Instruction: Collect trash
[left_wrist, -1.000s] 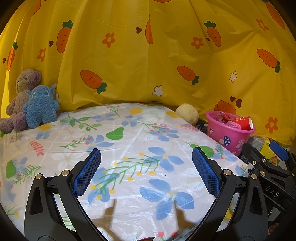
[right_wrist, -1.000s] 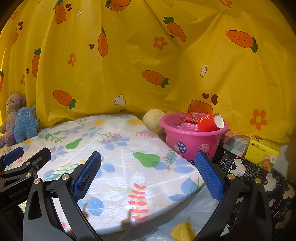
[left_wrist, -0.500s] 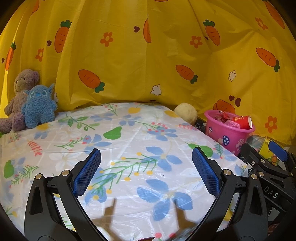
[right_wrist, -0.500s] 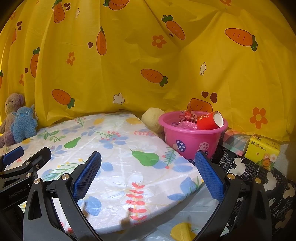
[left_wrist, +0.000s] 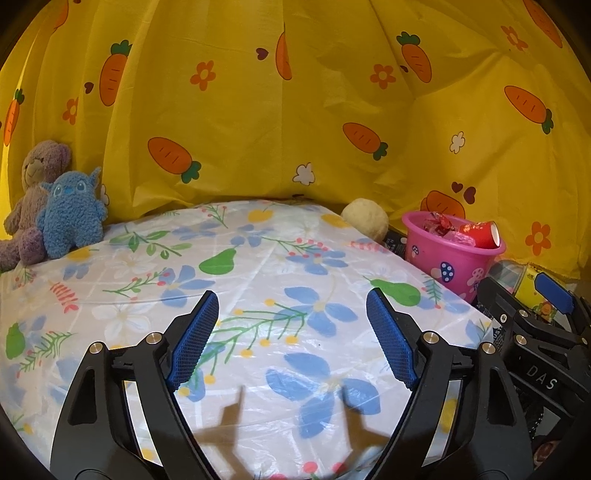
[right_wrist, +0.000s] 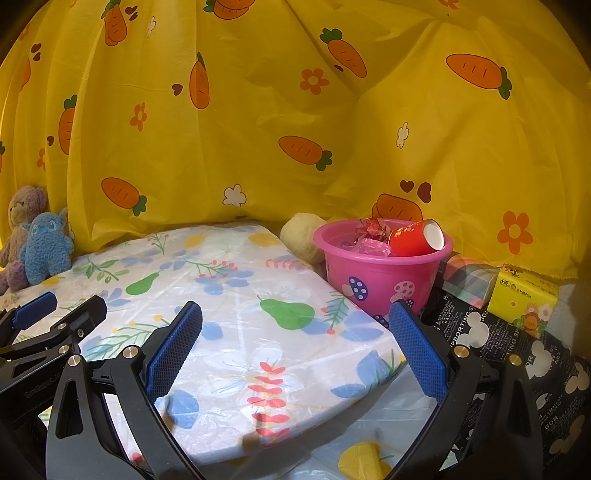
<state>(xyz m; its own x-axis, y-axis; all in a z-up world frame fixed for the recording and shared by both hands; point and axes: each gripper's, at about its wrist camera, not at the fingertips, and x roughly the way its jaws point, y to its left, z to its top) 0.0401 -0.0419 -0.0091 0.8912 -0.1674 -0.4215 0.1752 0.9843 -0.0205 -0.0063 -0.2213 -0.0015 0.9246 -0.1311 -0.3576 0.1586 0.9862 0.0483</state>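
A pink bucket (right_wrist: 376, 273) stands off the right edge of the flowered table; it also shows in the left wrist view (left_wrist: 448, 262). In it lie a red paper cup (right_wrist: 413, 238) on its side, a pink wrapper (right_wrist: 369, 246) and a red foil wrapper (right_wrist: 371, 226). My left gripper (left_wrist: 291, 339) is open and empty over the table's front part. My right gripper (right_wrist: 295, 347) is open and empty over the table's right front edge, short of the bucket.
A purple bear (left_wrist: 31, 199) and a blue plush (left_wrist: 70, 218) sit at the table's back left. A cream ball (right_wrist: 301, 240) lies behind the bucket. A yellow tissue pack (right_wrist: 524, 295) and a checked pack (right_wrist: 467, 275) lie to the right. A yellow carrot-print cloth (right_wrist: 295, 110) hangs behind.
Both views have shifted very slightly, with the scene drifting a little left and up. Both grippers have stayed open and empty.
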